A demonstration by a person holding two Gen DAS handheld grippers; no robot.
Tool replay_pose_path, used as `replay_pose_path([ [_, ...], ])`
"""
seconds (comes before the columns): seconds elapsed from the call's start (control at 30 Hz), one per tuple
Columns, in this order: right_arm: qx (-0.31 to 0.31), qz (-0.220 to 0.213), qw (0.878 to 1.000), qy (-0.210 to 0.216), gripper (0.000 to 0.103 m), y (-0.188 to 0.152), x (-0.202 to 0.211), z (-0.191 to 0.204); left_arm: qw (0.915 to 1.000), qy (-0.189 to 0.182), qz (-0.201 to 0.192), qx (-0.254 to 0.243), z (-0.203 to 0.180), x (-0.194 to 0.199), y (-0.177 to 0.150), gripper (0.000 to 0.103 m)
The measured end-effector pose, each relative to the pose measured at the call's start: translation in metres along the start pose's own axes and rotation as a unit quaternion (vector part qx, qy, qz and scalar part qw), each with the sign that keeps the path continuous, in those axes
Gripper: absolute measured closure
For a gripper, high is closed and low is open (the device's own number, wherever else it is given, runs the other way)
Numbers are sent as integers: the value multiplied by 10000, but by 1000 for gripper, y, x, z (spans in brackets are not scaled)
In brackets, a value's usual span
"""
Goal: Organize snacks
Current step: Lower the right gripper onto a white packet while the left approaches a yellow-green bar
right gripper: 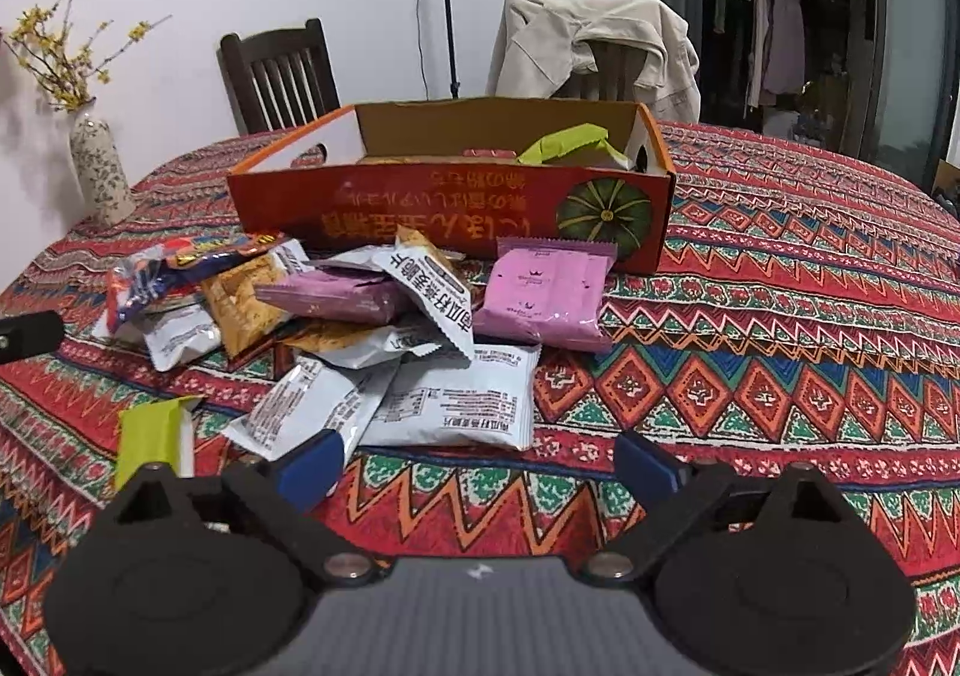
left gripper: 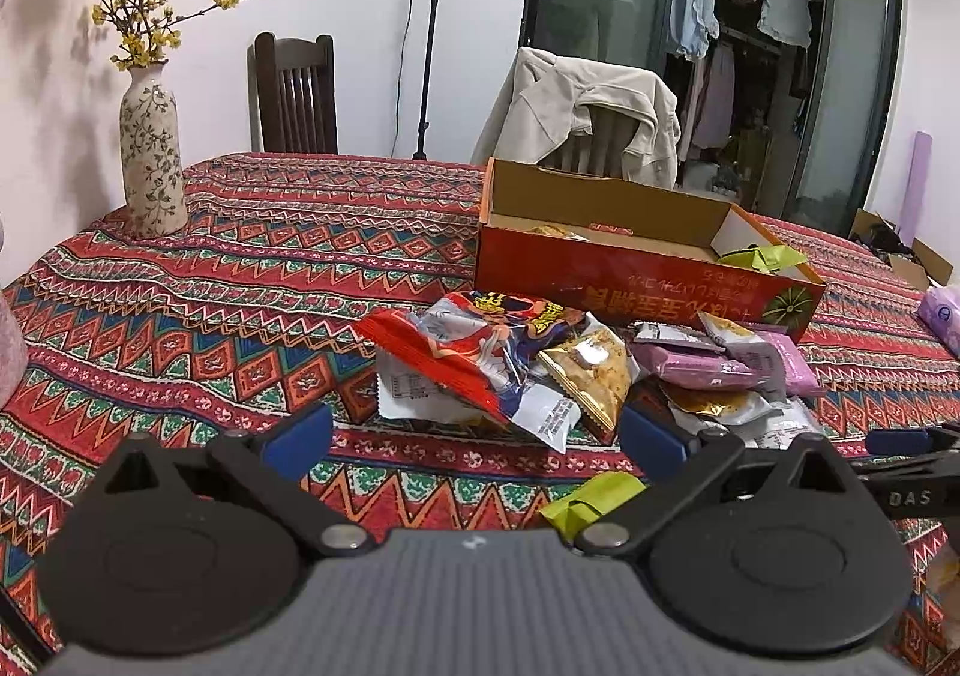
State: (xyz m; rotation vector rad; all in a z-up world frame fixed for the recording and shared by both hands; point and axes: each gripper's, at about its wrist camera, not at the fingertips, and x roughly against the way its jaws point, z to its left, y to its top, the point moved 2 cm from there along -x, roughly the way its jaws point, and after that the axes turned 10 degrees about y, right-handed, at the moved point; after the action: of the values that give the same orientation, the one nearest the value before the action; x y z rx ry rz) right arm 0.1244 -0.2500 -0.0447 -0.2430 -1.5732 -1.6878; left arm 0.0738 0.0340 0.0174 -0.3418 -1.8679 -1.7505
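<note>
A pile of snack packets (left gripper: 540,364) (right gripper: 372,328) lies on the patterned tablecloth in front of an orange cardboard box (left gripper: 630,268) (right gripper: 456,208). The box holds a green packet (right gripper: 564,144) and a few others. My left gripper (left gripper: 474,436) is open, its blue fingertips either side of a red and blue packet (left gripper: 468,346) without touching it. My right gripper (right gripper: 480,466) is open just short of a white packet (right gripper: 456,406), nothing between its fingers. A loose green packet (left gripper: 588,502) (right gripper: 150,433) lies between the two grippers. A pink packet (right gripper: 540,292) rests by the box.
A flowered vase (left gripper: 150,159) (right gripper: 99,169) stands at the table's back left. Two chairs (left gripper: 294,93) (right gripper: 276,72) stand behind the table, one draped with a beige jacket (left gripper: 588,117) (right gripper: 594,45). The right gripper's finger (left gripper: 900,442) shows at the left wrist view's right edge.
</note>
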Motion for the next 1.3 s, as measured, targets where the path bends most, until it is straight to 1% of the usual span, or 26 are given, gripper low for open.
replay_pose_path([
  [0.1, 19, 13, 10000, -76, 13, 6, -8, 0, 10000, -26, -3, 15, 2, -2, 1, 0],
  [0.17, 37, 54, 9999, -141, 22, 11, -15, 1, 10000, -29, 16, 40, 5, -4, 0, 0],
  [0.23, 30, 138, 9997, -206, 24, 15, -24, 1, 10000, -13, 43, 73, 8, -7, 0, 0],
  [0.27, 28, 185, 9996, -202, 29, 17, -29, 1, 9999, 1, 60, 87, 9, -8, 1, 0],
  [0.33, 40, 251, 9995, -208, 32, 20, -38, 3, 9999, 26, 95, 105, 12, -11, 2, 0],
  [0.43, 77, 258, 9995, -171, 29, 21, -45, 7, 9999, 21, 91, 113, 14, -13, 3, 0],
  [0.57, 159, 217, 9995, -147, 27, 21, -48, 10, 9999, -20, 118, 124, 13, -15, 2, 0],
  [0.77, 249, 123, 9996, 19, 27, 16, -44, 6, 9998, -63, 134, 94, 8, -12, -1, 0],
  [0.83, 293, 133, 9995, 49, 30, 15, -42, 7, 9999, -49, 116, 97, 7, -10, -1, 0],
  [0.9, 310, 110, 9994, 73, 36, 13, -40, 7, 9999, -26, 113, 93, 5, -7, -2, 0],
  [0.97, 267, 49, 9996, 61, 50, 11, -35, 6, 9999, -13, 101, 62, 2, -3, -3, 0],
  [1.03, 139, -52, 9998, 106, 56, 10, -28, 1, 10000, 14, 88, 32, 0, 1, -4, 0],
  [1.1, 59, -116, 9997, 194, 59, 9, -22, -2, 10000, 56, 58, 14, -1, 4, -4, 0],
  [1.13, 75, -165, 9996, 194, 71, 7, -19, -2, 10000, 74, 43, 16, -2, 5, -4, 0],
  [1.17, 81, -252, 9994, 221, 80, 6, -15, -3, 10000, 89, 25, 27, -3, 6, -4, 0],
  [1.23, 46, -380, 9988, 311, 83, 6, -7, -5, 9999, 99, 23, 47, -4, 7, -4, 0],
  [1.3, 79, -434, 9985, 330, 83, 5, -1, -6, 9999, 90, 24, 45, -7, 8, -5, 0],
])
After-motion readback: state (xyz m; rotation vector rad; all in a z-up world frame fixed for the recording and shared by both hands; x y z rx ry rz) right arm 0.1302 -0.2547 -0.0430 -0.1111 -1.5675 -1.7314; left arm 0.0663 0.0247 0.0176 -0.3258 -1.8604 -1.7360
